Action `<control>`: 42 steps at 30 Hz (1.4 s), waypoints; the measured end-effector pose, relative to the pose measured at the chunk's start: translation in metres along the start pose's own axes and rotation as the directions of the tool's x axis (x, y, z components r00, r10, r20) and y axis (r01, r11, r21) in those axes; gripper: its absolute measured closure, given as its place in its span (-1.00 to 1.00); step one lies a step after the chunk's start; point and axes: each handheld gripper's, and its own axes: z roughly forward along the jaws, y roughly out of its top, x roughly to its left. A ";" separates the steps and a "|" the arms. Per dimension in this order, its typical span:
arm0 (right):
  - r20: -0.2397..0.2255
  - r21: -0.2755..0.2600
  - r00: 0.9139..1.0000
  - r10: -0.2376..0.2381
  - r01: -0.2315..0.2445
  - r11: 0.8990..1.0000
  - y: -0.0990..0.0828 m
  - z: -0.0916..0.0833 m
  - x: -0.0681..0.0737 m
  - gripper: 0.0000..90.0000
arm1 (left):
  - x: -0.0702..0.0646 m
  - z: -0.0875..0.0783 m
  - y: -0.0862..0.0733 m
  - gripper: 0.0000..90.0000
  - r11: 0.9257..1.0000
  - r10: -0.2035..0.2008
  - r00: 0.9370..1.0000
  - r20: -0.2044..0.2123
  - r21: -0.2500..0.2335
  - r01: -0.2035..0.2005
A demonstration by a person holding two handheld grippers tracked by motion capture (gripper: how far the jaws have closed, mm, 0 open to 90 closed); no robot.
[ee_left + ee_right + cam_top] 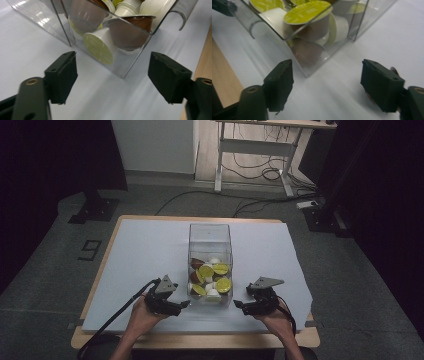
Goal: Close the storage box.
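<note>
A clear plastic box [210,239] stands on the white sheet [145,255], holding several coffee capsules [213,277] in brown, white and lime-lidded kinds. My left gripper [181,301] rests just left of the box's near corner, held in a hand. My right gripper [243,298] sits just right of the box. In the left gripper view the gripper [112,77] is open, its jaws wide apart, and the box corner [125,72] lies ahead of them. In the right gripper view the gripper [327,80] is open too, facing the opposite corner [308,72]. Neither touches the box.
The sheet covers a wooden table whose front edge [200,340] runs close under both hands. Bare sheet lies left, right and behind the box. Beyond the table are floor cables [250,170], a desk frame [255,147] and dark stand bases [95,210].
</note>
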 end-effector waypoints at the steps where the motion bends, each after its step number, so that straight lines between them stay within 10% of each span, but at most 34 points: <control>1: -0.004 0.000 1.000 -0.001 0.001 1.000 0.001 0.000 0.001 -0.35 | 0.000 0.000 0.000 -0.42 1.000 0.002 1.000 0.000 -0.005 -0.002; 21: -0.037 0.003 0.996 -0.078 0.078 0.997 0.014 0.005 0.014 0.54 | -0.003 0.001 0.001 0.20 0.999 -0.003 0.998 0.058 -0.050 0.005; 42: -0.006 -0.013 0.999 -0.050 0.050 0.999 0.021 0.009 0.009 0.56 | 0.000 0.008 0.007 0.51 0.996 -0.013 0.998 0.055 -0.084 0.018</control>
